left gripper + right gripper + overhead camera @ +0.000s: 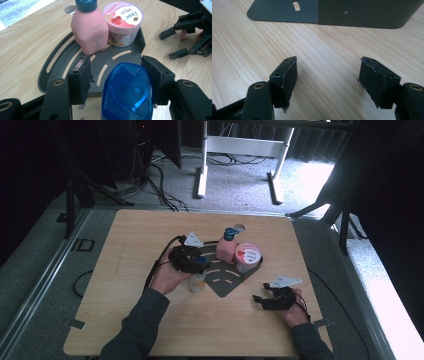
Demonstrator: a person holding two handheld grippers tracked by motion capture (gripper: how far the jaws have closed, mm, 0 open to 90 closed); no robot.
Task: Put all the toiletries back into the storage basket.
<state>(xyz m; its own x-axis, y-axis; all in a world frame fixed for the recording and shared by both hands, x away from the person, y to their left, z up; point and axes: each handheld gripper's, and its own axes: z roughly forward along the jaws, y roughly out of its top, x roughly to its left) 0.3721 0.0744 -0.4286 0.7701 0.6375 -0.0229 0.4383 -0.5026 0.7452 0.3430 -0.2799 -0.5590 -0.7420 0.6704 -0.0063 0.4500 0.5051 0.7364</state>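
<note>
A small bottle with a blue cap [128, 92] stands at the near left edge of the dark grey slotted corner tray [57, 65]. My left gripper [116, 61] straddles the cap: the right pad looks to touch it, and a gap shows at the left pad. From above, the left gripper [192, 260] sits over the bottle [197, 282]. On the tray [225, 282] stand a pink bottle [226, 247] and a Dove tub [247, 257] side by side. My right gripper [261, 291] rests open on the table to the right of the tray, with nothing between its pads [287, 75].
A round hole [239, 226] pierces the wooden table behind the pink bottle. The tray's upright wall [362, 12] stands just ahead of the right gripper. Beyond the table's far edge are a white desk frame [240, 150] and floor cables.
</note>
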